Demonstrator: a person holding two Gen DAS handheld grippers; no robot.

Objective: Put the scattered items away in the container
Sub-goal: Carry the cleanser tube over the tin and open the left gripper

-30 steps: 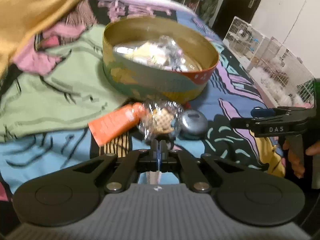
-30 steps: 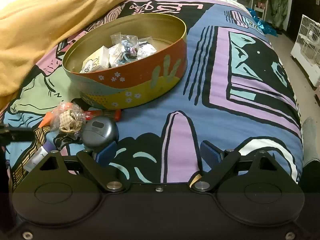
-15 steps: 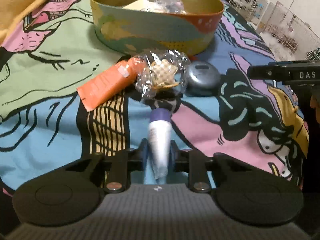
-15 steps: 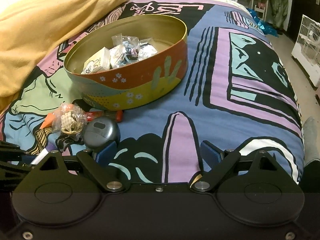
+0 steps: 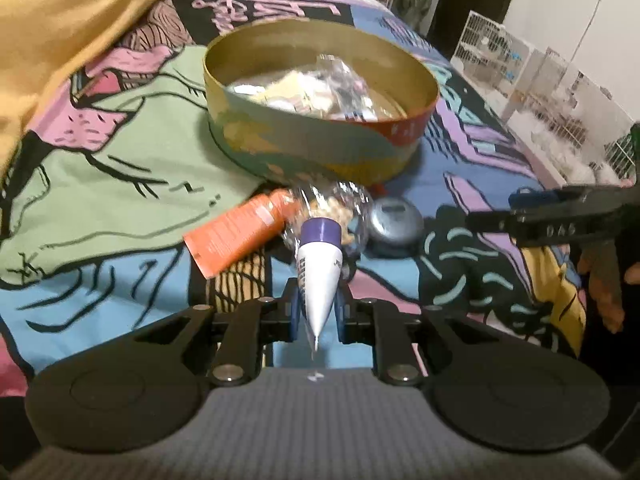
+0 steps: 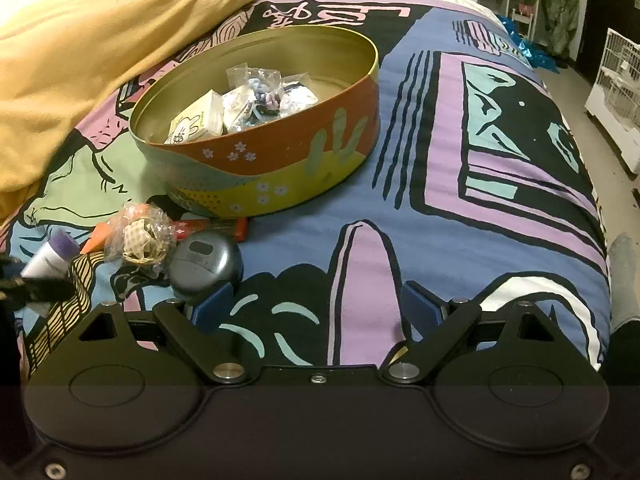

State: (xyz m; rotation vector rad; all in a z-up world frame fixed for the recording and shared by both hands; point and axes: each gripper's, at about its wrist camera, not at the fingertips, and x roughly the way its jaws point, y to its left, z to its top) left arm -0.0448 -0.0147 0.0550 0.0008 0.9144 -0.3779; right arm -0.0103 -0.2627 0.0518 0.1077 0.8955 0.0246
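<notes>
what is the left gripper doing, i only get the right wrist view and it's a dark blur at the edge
observer: the left gripper is shut on the white tube, which sits lengthwise between the pads, purple cap pointing toward the tin
operator: ok and what's the orange thing behind the clear bag
observer: an orange tube lying flat, its cap end tucked in at the clear bag, its flat end pointing away from the tin
</notes>
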